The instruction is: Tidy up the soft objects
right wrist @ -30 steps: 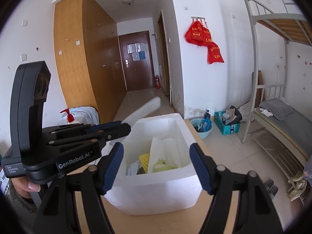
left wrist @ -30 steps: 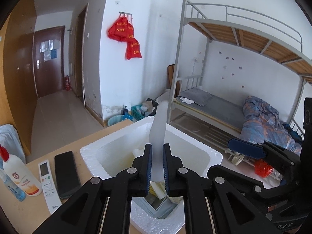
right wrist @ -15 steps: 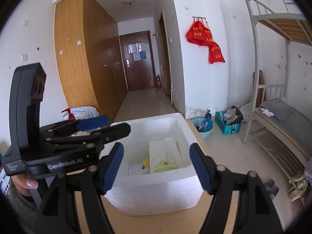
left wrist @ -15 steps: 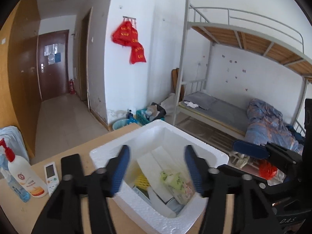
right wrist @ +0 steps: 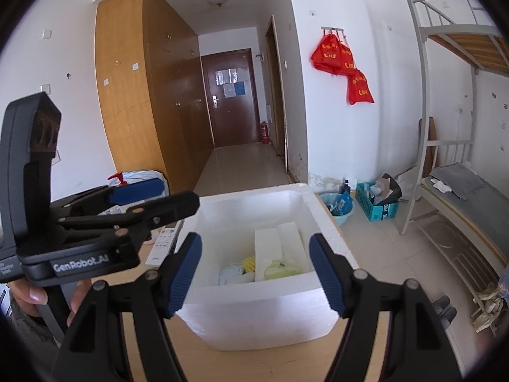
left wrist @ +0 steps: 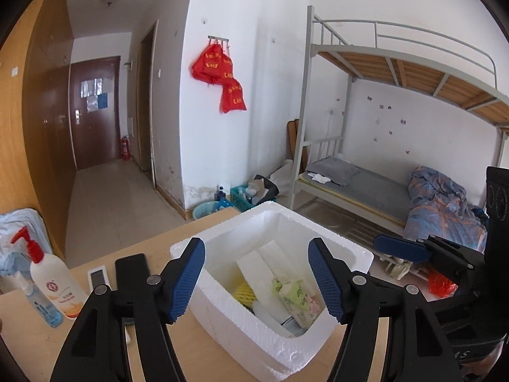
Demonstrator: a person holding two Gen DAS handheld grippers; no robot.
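Note:
A white foam box [left wrist: 343,248] stands on the wooden table [left wrist: 31,343]; it also shows in the right wrist view [right wrist: 254,312]. Inside lie white foam sheets [left wrist: 261,264], a green tissue pack [left wrist: 296,296] and a yellow sponge [left wrist: 245,293]. My left gripper [left wrist: 256,278] is open and empty, above the box's near left rim. My right gripper [right wrist: 256,270] is open and empty, above the box's near side. The sheets [right wrist: 280,245] and the sponge [right wrist: 249,262] also show in the right wrist view.
A white pump bottle with a red top [left wrist: 54,280], a small blue spray bottle [left wrist: 38,302], a white remote [left wrist: 98,280] and a black phone [left wrist: 133,270] lie left of the box. A bunk bed [left wrist: 397,191] stands to the right.
My left gripper opened and let go of the white foam sheet, which now lies in the box. The left gripper drew back a little. The right gripper stayed open.

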